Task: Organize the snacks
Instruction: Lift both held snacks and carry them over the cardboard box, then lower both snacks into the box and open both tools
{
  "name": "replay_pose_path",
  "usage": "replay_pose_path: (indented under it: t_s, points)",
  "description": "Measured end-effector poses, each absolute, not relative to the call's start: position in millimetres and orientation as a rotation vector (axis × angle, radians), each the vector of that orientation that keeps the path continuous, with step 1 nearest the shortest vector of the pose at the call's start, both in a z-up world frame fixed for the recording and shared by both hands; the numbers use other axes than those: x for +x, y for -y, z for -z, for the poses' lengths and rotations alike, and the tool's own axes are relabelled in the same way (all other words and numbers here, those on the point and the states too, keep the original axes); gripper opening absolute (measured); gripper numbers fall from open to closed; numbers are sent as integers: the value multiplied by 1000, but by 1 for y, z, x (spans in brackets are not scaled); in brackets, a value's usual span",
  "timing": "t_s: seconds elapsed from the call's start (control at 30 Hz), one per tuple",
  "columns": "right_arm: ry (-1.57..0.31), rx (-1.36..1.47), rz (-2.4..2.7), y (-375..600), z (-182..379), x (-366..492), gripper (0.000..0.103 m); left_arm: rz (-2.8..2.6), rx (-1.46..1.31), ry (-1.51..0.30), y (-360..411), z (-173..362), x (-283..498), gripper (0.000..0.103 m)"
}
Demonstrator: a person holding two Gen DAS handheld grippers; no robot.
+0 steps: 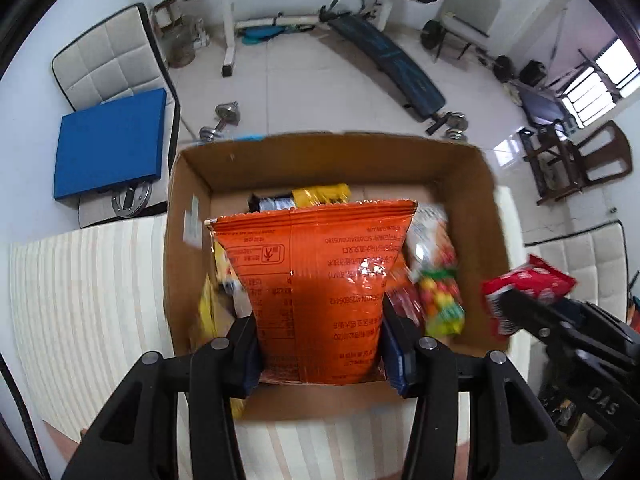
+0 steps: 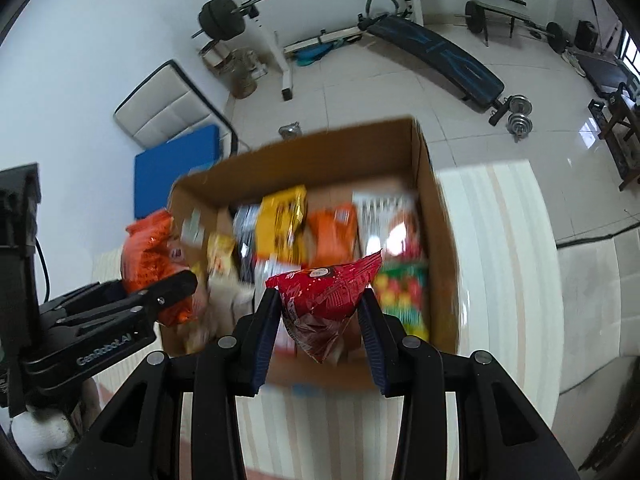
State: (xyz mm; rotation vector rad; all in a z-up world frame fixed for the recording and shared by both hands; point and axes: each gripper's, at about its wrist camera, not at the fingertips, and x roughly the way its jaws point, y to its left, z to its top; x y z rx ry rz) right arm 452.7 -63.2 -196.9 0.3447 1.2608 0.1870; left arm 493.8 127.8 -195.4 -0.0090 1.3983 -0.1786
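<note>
- Gripping an orange snack bag, the left tongs hung above the cardboard box.
- Right tongs clamped a red packet beside them.

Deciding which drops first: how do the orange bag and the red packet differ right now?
The orange bag is larger and flat with its back print showing; the red packet is smaller and crumpled. The left gripper holds the orange one, the right gripper the red one. Both hang over the cardboard box.

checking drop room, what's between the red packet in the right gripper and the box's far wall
In the right wrist view, beyond the red packet lie packed snacks: a yellow bag and an orange pack, up to the cardboard box's far wall.
</note>
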Motion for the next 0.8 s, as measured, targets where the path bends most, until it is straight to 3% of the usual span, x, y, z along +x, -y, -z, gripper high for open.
replay_pose_path:
  t_s: [0.33, 0.4, 0.43, 0.47, 0.5, 0.53, 0.6, 0.8]
  points:
    - [-1341, 345, -178, 48, 249, 542, 44, 147, -30, -1531, -133, 246, 562, 47]
    - [-1365, 358, -179, 46, 261, 552, 49, 152, -60, -1556, -134, 254, 569, 47]
    - [-1379, 365, -182, 45, 267, 557, 58, 143, -80, -1567, -136, 259, 571, 47]
    - [-1385, 365, -177, 45, 270, 559, 68, 128, -94, -1570, -138, 261, 573, 49]
    - [-1389, 353, -165, 45, 273, 562, 90, 120, -98, -1570, -138, 262, 575, 57]
    - [-1391, 343, -159, 45, 276, 562, 94, 113, -98, -1567, -139, 264, 576, 63]
    - [-1401, 331, -148, 48, 280, 563, 94, 111, -96, -1559, -139, 263, 575, 84]
    - [-1450, 245, -122, 51, 286, 554, 94, 130, -85, -1568, -135, 263, 566, 88]
